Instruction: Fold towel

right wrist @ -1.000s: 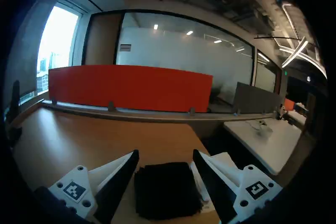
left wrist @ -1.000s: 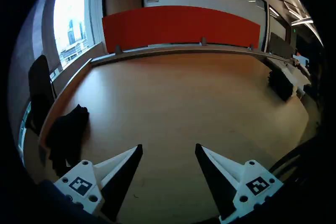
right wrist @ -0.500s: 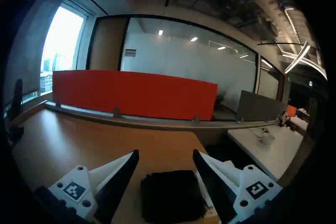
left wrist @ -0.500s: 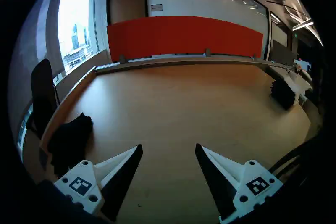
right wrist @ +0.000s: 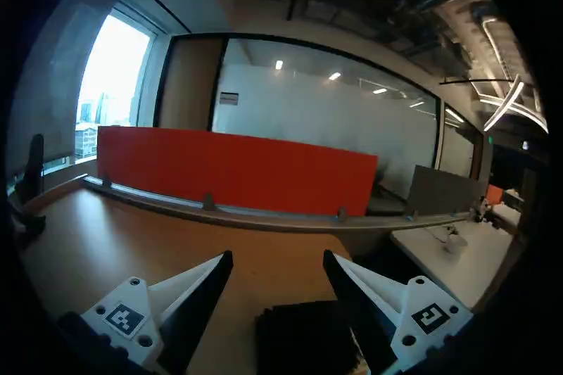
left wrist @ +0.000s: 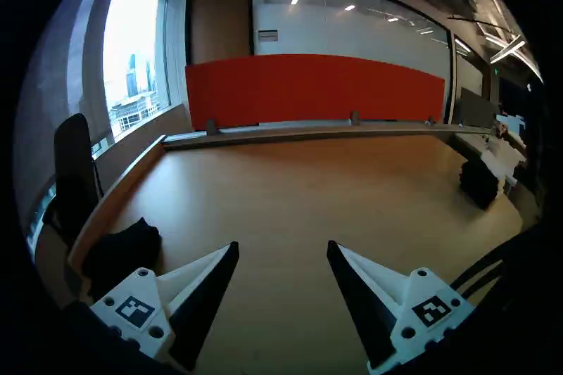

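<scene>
The wooden table (left wrist: 295,185) spread wide beneath me, with the red partition (left wrist: 317,90) standing along its far edge. A crumpled black towel (left wrist: 123,252) lay by the table's left edge, just beyond my left claw (left wrist: 281,245), which gaped apart and held nothing. My right claw (right wrist: 276,254) (likewise agape and empty) hung above a folded black stack (right wrist: 302,336) on the table.

Left gripper (left wrist: 281,244) – white wedge-shaped fingers (left wrist: 184,280) with black inner faces narrowing to points, square black-and-white marker (left wrist: 135,310) on each base, small dark screw holes (left wrist: 143,272) around it, thin dark cables (left wrist: 485,266) alongside – right gripper (right wrist: 276,254) of the same build
</scene>
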The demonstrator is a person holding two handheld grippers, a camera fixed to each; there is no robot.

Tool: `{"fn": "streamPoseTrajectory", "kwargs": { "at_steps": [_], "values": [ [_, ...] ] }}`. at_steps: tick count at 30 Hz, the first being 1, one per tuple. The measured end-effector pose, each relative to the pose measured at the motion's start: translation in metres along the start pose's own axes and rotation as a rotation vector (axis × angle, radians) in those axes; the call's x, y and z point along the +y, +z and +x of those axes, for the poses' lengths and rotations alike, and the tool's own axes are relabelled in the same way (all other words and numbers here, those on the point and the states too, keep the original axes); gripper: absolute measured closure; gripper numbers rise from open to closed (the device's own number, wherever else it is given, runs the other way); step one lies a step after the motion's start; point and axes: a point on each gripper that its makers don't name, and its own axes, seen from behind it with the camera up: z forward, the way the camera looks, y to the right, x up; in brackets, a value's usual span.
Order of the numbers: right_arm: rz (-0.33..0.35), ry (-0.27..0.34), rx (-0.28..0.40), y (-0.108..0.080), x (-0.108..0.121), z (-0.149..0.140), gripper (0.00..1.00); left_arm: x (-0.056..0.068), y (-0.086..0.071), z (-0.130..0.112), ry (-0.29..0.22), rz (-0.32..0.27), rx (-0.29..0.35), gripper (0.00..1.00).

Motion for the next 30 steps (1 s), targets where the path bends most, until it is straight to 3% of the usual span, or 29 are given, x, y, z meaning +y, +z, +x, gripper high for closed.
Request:
{"fn": "streamPoseTrajectory", "kwargs": {
  "at_steps": [12, 23, 30],
  "values": [
    [0.054, -0.011, 0.016, 0.004, -0.047, 0.02, 0.01, -0.027, 0.029, 0.057, -0.003, 0.022, 0.127, 0.07],
    [0.1, 0.002, 0.051, 0.009, -0.094, 0.041, 0.01, -0.033, 0.046, 0.114, 0.012, 0.008, 0.246, 0.07],
    [0.123, 0.04, 0.057, 0.011, -0.123, 0.049, 0.0, -0.036, 0.046, 0.145, -0.006, 0.01, 0.315, 0.07]
  ]
}}
